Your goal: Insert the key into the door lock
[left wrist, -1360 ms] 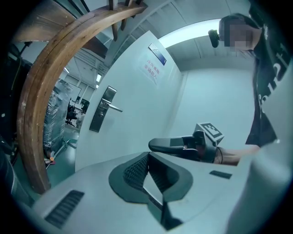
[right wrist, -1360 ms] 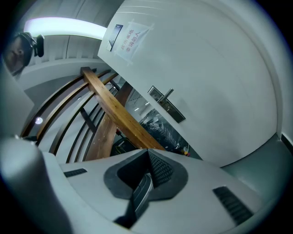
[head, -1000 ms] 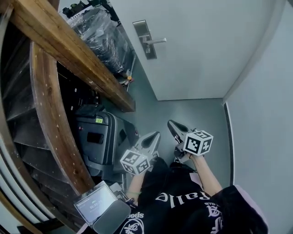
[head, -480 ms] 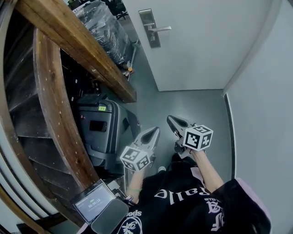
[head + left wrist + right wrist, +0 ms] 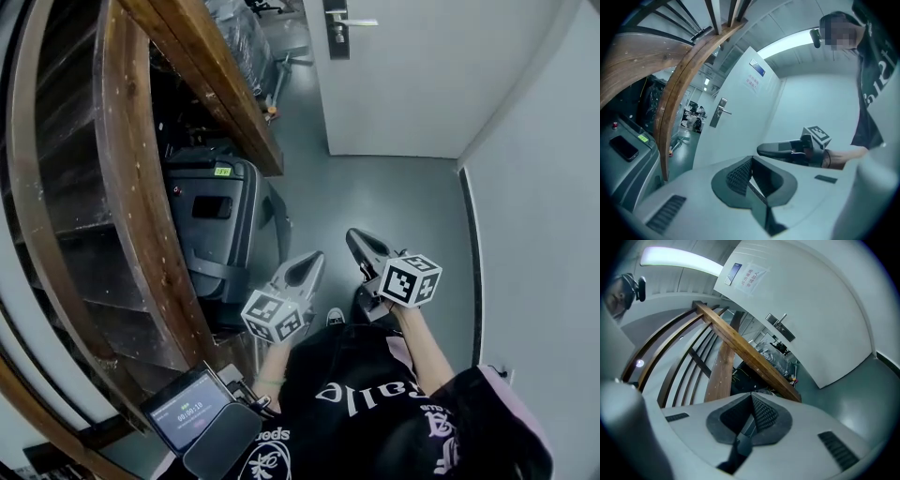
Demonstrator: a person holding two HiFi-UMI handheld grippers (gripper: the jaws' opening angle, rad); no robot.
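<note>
The white door (image 5: 422,75) stands ahead, and its metal lock plate with a lever handle (image 5: 337,23) sits at the top edge of the head view. The plate and handle (image 5: 721,111) also show far off in the left gripper view, and the lock plate (image 5: 780,327) appears in the right gripper view too. My left gripper (image 5: 314,259) and right gripper (image 5: 355,237) hover side by side over the grey floor, well short of the door. Both have their jaws shut. No key shows in any view. The right gripper (image 5: 787,150) crosses the left gripper view.
A curved wooden staircase (image 5: 141,187) fills the left side. A grey machine (image 5: 220,225) stands under it. Wrapped goods (image 5: 239,33) lie beyond the stair beam. A light wall (image 5: 544,206) runs along the right. A small screen device (image 5: 187,411) sits at the lower left.
The door and handle have slid up to the top edge of the head view, and the staircase has shifted too. Both grippers stay shut and in much the same place in the frame.
</note>
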